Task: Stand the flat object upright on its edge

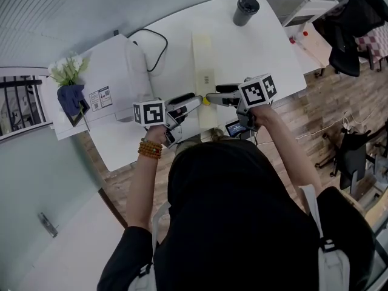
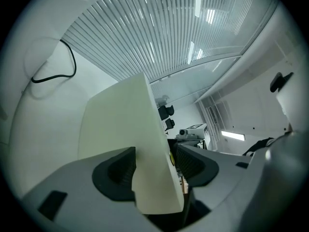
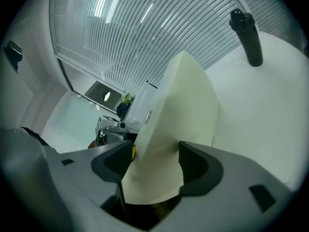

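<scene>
A long cream flat board (image 1: 203,65) lies lengthwise on the white table (image 1: 260,59), tipped up off its broad face. Both grippers meet at its near end. My left gripper (image 1: 195,100) comes in from the left. In the left gripper view (image 2: 155,161) the board (image 2: 120,129) stands steeply between the jaws, with both pads against it. My right gripper (image 1: 212,97) comes in from the right. In the right gripper view (image 3: 155,161) its jaws stand wide, and the board (image 3: 183,110) leans across the gap between them.
A black tumbler (image 1: 245,10) stands at the table's far end. To the left of the board sit a white box-like device (image 1: 115,77) and a looped black cable (image 1: 159,47). White flowers (image 1: 66,70) are at the far left. The table's edge runs close behind both grippers.
</scene>
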The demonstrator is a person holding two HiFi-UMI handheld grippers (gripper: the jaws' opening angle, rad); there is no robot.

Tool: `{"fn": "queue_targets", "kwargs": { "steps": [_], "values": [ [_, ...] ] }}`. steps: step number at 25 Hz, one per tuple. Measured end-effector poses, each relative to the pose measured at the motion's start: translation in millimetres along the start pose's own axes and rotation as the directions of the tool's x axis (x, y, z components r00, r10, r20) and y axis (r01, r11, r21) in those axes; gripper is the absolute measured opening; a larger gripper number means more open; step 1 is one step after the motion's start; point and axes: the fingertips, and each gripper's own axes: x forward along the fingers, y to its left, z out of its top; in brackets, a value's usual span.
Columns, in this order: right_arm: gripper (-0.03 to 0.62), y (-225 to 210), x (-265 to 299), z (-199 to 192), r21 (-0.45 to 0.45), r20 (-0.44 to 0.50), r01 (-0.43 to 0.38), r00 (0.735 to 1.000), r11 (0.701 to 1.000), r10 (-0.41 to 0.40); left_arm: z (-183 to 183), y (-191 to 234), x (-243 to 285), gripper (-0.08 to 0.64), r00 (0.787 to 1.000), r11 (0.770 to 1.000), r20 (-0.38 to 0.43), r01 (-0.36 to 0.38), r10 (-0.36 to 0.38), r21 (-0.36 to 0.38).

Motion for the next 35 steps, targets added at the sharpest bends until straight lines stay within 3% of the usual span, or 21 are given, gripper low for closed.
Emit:
{"fn": "queue_targets", "kwargs": {
  "steps": [3,15,24,35],
  "values": [
    [0.275,-9,-2,-3,-0.022,-0.004,0.028,1.000,0.999,-0.028,-2,1,3,0.256,1.000,1.000,-0.013,-0.008,0.008,0.007],
    [0.275,-3,3,-14,-0.001,-0.032,-0.039,0.999,0.999,0.039,-11,2,-1,0.256,0.997,0.999,-0.070,-0.025,0.027,0.034],
    [0.275,5,7,-18,0.022,-0.039,-0.015,0.999,1.000,0.016,-14,3,3,0.250,0.993,0.998,-0.104,-0.056,0.059,0.031],
    [0.275,6,1,-32,-0.028,-0.153,-0.019,0.988,0.999,0.015,-33,-3,6,0.244,0.991,0.999,-0.130,-0.044,0.045,0.012]
  ]
}}
